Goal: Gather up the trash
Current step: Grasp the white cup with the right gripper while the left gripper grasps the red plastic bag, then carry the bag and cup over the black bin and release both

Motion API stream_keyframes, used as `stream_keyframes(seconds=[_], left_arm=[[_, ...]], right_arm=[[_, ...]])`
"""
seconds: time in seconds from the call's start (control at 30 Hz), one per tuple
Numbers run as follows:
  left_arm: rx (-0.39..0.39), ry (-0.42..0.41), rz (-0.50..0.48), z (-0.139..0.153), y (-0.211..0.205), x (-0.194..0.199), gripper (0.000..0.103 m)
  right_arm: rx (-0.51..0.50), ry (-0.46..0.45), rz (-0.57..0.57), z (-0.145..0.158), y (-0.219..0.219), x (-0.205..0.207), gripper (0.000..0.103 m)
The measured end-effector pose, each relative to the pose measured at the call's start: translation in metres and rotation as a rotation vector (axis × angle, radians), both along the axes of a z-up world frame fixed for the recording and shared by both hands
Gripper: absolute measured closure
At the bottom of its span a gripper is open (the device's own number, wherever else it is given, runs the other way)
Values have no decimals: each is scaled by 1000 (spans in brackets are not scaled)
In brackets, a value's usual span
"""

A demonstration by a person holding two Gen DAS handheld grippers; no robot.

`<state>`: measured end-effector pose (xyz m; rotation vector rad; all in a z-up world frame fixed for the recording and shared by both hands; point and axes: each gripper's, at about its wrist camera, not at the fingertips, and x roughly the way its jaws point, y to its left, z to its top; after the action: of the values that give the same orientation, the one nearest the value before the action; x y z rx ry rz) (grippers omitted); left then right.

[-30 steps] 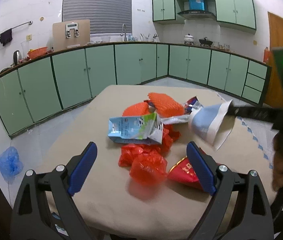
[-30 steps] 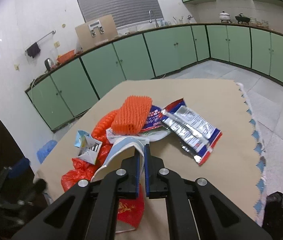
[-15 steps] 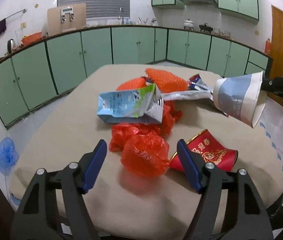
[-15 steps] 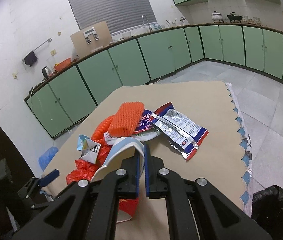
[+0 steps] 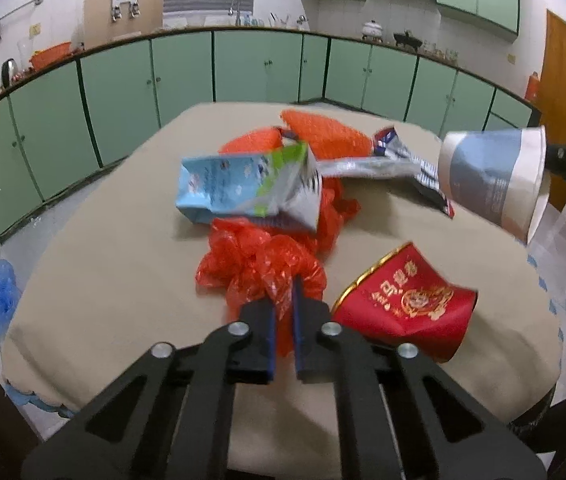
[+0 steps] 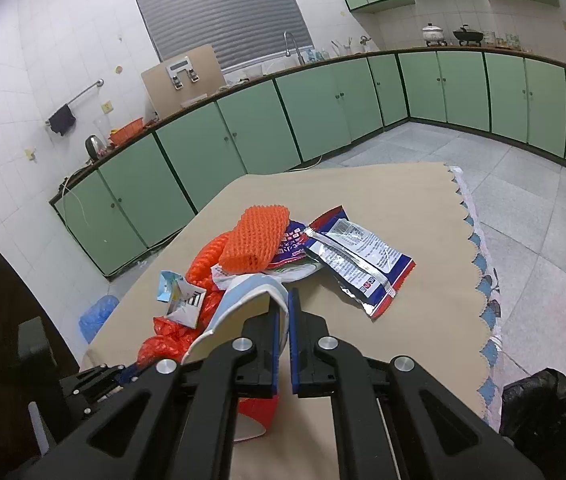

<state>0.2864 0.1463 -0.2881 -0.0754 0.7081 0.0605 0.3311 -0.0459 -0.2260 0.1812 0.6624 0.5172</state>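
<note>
You clamped the left gripper (image 5: 284, 312) shut on the near red plastic bag (image 5: 259, 264), ready to lift it. Your right gripper (image 6: 283, 316) pinched the paper cup (image 6: 239, 300) by its rim, keeping it clear of the table (image 6: 403, 200).

The right claw (image 6: 283, 300) hides most of the red cup (image 6: 257, 412).

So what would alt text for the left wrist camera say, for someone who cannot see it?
A black two-finger left gripper pinches a crumpled red plastic bag on a beige table. Beside it lies a flattened red paper cup, and a blue-and-white paper cup is held up at right.
</note>
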Motion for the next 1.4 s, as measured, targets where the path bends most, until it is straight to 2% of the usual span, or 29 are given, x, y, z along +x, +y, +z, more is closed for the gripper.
stream_keyframes(seconds=[0.3, 0.57, 0.9, 1.13, 1.4], left_arm=[[-11, -75, 38, 38, 2, -17, 100], [11, -120, 51, 65, 1, -35, 101], [18, -172, 38, 96, -10, -57, 101], [25, -216, -22, 121, -36, -69, 101], [23, -248, -152, 136, -93, -76, 101]], right_arm=[[0, -14, -3, 10, -4, -11, 99], [7, -40, -9, 28, -12, -30, 99], [8, -77, -42, 50, -35, -56, 99], [14, -102, -84, 64, -62, -78, 99], [19, -122, -163, 71, -104, -105, 99]])
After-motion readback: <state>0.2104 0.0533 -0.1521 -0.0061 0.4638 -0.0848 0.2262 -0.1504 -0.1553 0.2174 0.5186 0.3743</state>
